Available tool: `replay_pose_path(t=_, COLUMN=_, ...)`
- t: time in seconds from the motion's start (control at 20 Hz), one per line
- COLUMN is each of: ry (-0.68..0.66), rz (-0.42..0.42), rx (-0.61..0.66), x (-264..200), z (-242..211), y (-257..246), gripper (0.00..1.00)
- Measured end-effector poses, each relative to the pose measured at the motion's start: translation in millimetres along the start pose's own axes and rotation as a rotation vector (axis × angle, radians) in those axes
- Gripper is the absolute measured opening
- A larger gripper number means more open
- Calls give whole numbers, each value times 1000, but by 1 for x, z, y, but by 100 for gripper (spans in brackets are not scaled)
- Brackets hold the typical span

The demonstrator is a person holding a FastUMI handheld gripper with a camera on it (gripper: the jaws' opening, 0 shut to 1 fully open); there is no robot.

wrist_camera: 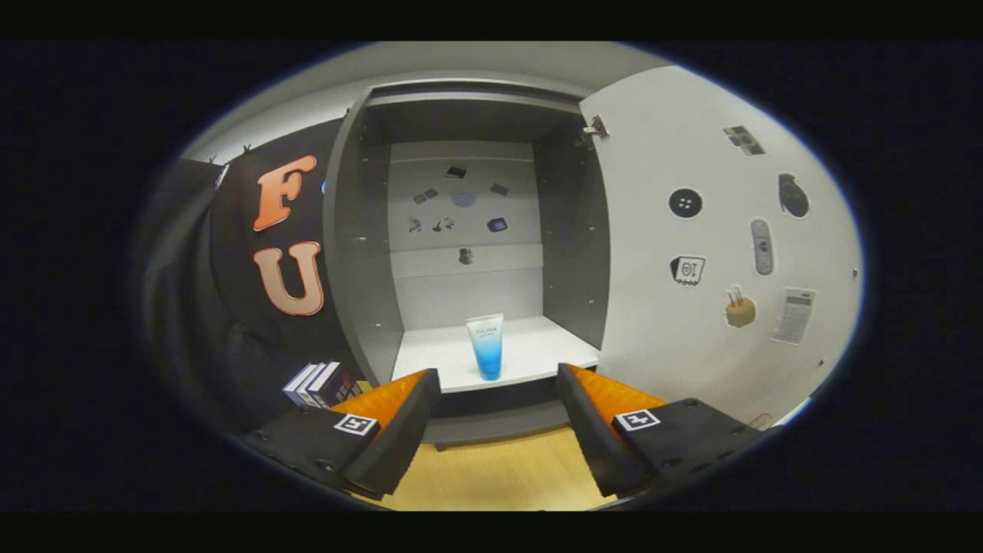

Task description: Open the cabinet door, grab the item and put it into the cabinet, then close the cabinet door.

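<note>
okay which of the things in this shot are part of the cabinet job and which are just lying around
Part of the job:
cabinet, its door swung open
blue tube standing on the cabinet shelf
gripper, fingers apart and holding nothing

Just lying about:
books beside the cabinet
stickers on the door

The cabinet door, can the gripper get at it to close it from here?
Probably yes: the gripper is open and holds nothing, the tube stands on the shelf, and the cabinet door hangs open beside the right finger, unobstructed.
</note>
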State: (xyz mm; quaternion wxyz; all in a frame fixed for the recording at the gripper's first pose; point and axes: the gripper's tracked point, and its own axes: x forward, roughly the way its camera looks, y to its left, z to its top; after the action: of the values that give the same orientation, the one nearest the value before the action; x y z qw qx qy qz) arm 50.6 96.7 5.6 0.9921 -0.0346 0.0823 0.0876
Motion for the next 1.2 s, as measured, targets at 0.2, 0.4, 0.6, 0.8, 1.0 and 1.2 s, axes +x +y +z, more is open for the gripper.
replay_pose_path(t=0.2, ry=-35, rz=-30, rx=2, x=-45, z=-1, y=-25, gripper=97)
replay_pose_path(t=0.4, ry=-58, rz=-94, rx=13, x=-81, z=-5, y=-64, gripper=97)
replay_pose_path(t=0.6, ry=-75, rz=-177, rx=30, x=-114, z=-9, y=-108, gripper=97)
replay_pose_path(t=0.8, ry=-100, rz=-277, rx=20, x=-149, z=-10, y=-157, gripper=97)
replay_pose_path(t=1.0, ry=-118, rz=-373, rx=27, x=-178, z=-11, y=-209, gripper=97)
replay_pose_path(t=1.2, ry=-105, rz=-479, rx=46, x=-195, z=-23, y=-268, gripper=97)
